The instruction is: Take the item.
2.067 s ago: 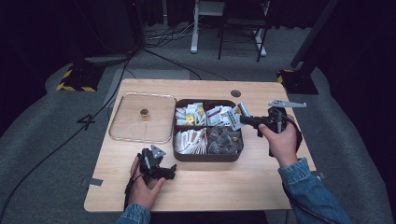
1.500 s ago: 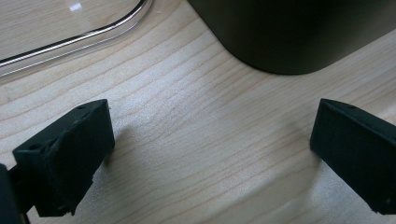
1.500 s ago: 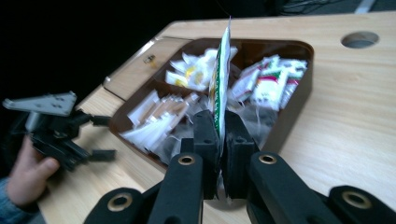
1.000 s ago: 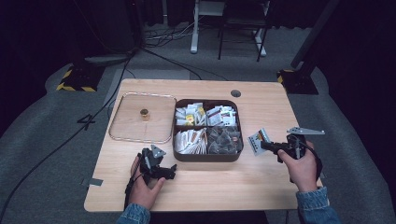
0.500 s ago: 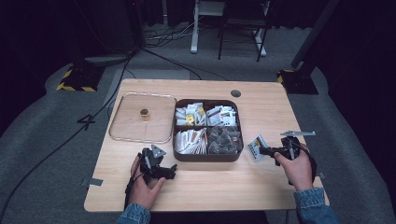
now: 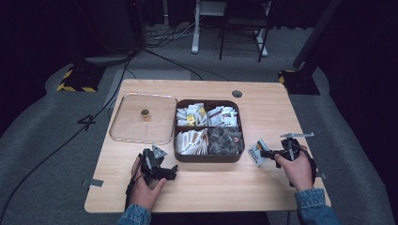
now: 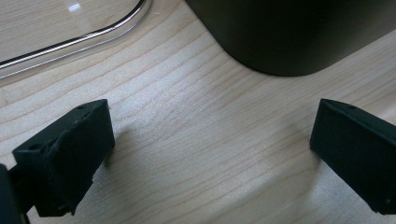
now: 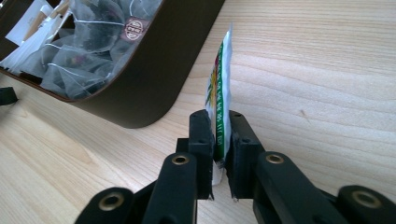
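Carrying a sachet (image 8: 220,84) clear of the box (image 6: 206,156): right gripper (image 6: 265,153) now low over the table (image 6: 263,108), off the box's right wall, against an earlier position up at the box's upper right compartment. Jaws clamped on the sachet's lower edge, sachet standing upright between them, edge-on in the right gripper view, its flat face showing in the high view (image 6: 258,152) just ahead of the jaws. Judged: pick done, sachet lifted out and brought to the bare wood beside the box; setting it down there appears to be the step in hand.

Left gripper (image 7: 205,154) unchanged from the earlier pictures, resting on the table with jaws wide apart and nothing between them; box corner ahead and to the right of it, lid (image 6: 141,123) rim ahead and to the left.

Writing: green, red and yellow print along the sachet's edge, too foreshortened to read. Round brown tag (image 8: 133,29) on a mesh bag inside the box, printed, not legible. Other packets in the box too small to read.
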Motion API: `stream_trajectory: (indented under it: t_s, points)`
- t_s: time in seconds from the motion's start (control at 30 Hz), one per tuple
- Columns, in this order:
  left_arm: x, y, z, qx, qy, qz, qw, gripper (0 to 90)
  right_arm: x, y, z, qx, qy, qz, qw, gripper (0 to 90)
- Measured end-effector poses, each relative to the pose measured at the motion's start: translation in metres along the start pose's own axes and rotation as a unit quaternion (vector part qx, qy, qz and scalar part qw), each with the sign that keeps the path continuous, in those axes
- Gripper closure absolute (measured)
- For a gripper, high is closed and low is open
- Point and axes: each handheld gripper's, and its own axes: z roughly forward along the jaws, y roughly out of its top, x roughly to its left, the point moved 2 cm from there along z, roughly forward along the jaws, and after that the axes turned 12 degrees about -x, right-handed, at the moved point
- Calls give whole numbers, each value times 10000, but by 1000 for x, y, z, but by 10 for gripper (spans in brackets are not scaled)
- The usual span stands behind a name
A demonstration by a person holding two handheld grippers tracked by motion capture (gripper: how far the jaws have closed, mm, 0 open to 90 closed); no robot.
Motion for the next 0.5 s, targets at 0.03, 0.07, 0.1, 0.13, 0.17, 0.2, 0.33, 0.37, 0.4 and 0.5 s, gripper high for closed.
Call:
stream_trajectory:
  t_s: [0.03,0.07,0.1,0.13,0.17,0.2,0.33,0.37,0.4,0.5]
  points:
    - [0,0,0,0,0,0,10000,1,0,0,0,0,0,0,10000,818]
    - [0,0,0,0,1,0,10000,1,-1,0,1,0,-46,-24,10000,772]
    - [0,0,0,-2,-3,-1,10000,1,-2,-1,1,-11,-84,-12,10000,750]
    - [0,0,0,0,1,0,10000,1,-2,-1,1,-46,-102,-1,9999,723]
    - [0,0,0,0,1,1,10000,1,-2,0,1,-118,-122,32,9999,689]
    - [0,0,0,1,0,1,10000,1,-3,0,0,-173,-141,40,9997,667]
    - [0,0,0,1,0,1,10000,1,-6,0,0,-260,-233,64,9994,600]
    - [0,0,0,1,0,2,10000,1,-7,0,0,-249,-260,78,9993,589]
    - [0,0,0,1,1,2,10000,1,-8,0,0,-247,-294,84,9992,577]
    - [0,0,0,0,1,2,10000,1,-12,-1,-1,-261,-400,34,9989,529]
